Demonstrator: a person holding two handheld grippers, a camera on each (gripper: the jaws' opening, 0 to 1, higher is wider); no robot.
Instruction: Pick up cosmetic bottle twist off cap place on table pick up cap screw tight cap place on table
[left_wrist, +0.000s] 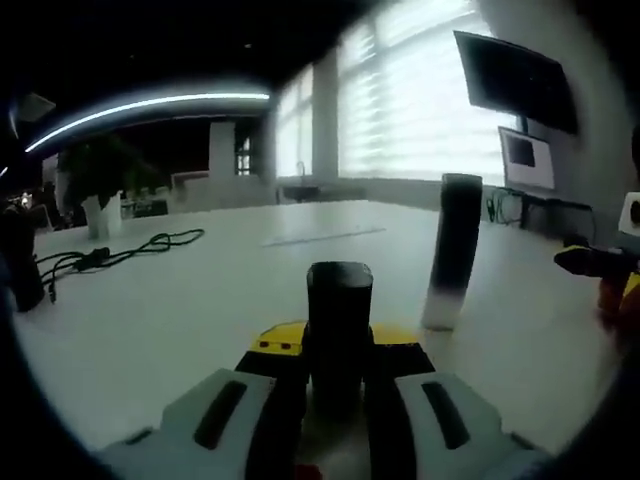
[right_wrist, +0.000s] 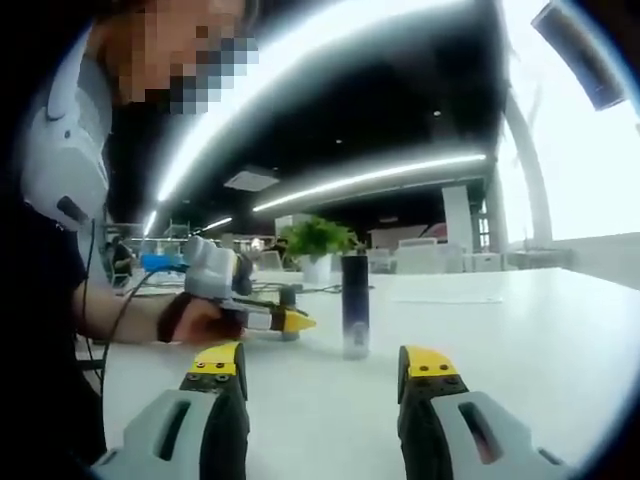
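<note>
We could not see the lower part of the black cap (left_wrist: 339, 325) in the left gripper view, since it sat down between the closed jaws of the left gripper (left_wrist: 339, 400); the right gripper (left_wrist: 600, 265) was cut off by that view's right edge, so its far end was lost; the cosmetic bottle (left_wrist: 452, 250) was soft and too dark for any label to be read; in the right gripper view the left gripper's grip on the cap (right_wrist: 288, 325) was too small to judge; the cable (left_wrist: 110, 252) ran behind a dark object (left_wrist: 20, 262) at the left edge.
</note>
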